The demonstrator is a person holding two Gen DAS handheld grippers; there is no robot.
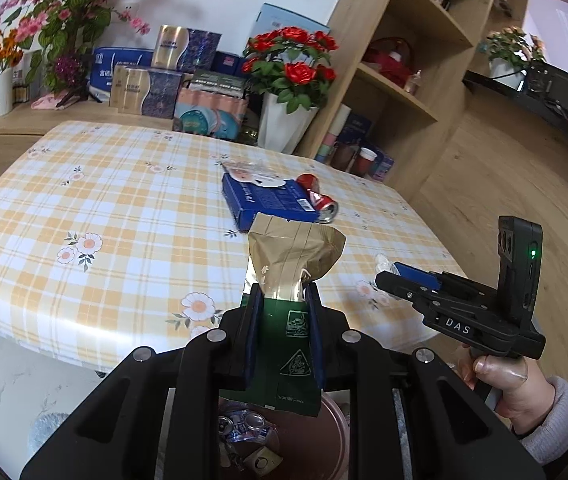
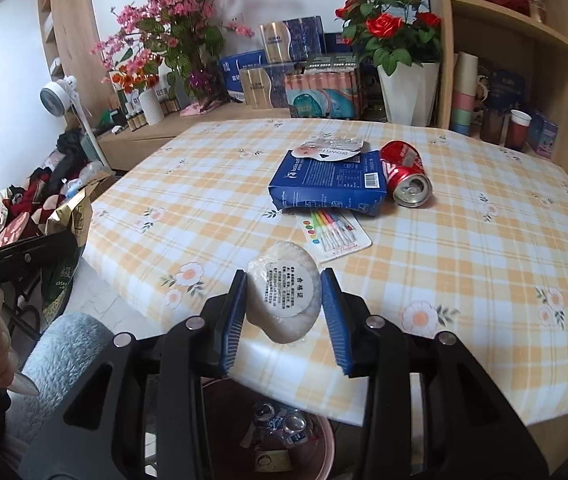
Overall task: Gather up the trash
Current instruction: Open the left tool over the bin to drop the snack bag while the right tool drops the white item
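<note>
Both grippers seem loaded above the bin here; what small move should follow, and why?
Probably open the left gripper: it clamps the green-and-gold bag, whose lower end hangs over the bin that already holds cans. The right gripper, with its white round packet, could release next.

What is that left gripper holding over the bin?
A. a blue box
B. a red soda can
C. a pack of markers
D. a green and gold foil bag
D: the left gripper is shut on the green and gold foil bag, while the red can and blue box lie on the table.
</note>
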